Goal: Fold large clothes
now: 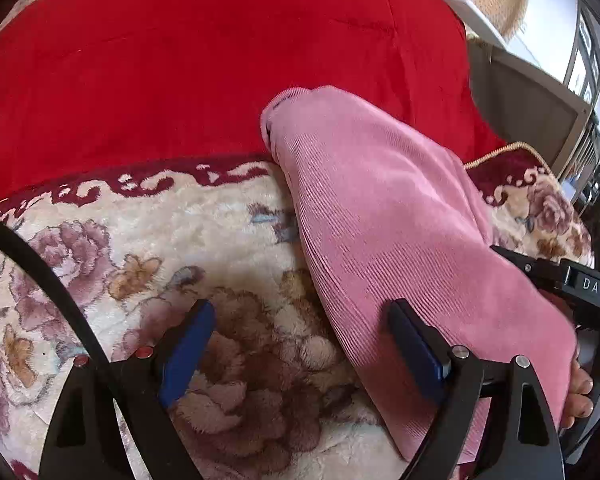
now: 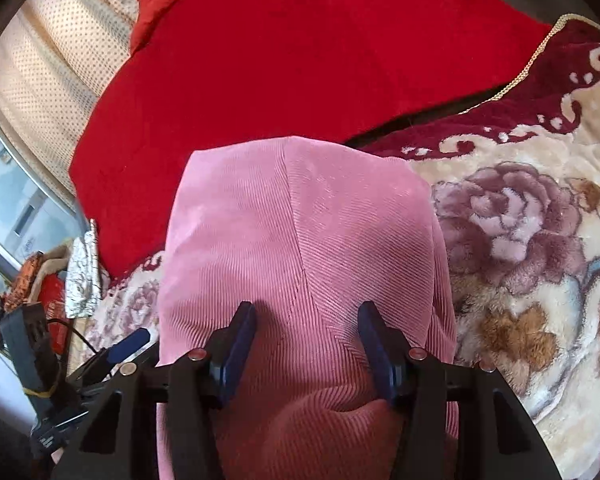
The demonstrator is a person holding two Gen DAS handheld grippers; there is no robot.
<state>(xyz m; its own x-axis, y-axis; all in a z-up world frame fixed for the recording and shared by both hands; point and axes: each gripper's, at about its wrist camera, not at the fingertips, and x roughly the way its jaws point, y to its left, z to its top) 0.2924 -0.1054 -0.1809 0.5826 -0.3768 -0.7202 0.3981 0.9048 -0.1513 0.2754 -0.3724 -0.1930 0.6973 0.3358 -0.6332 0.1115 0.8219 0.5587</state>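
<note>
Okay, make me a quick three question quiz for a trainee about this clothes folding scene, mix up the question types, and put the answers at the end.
1. True or false: the left gripper is clamped on the pink corduroy garment.
2. Multiple choice: what lies directly under the garment? A) a bare wooden table B) a floral plush blanket C) a metal tray
3. Short answer: what colour is the large cloth beyond the garment's far end?

Key
1. False: its jaws stand wide open, the garment beside one finger.
2. B
3. Red
</note>
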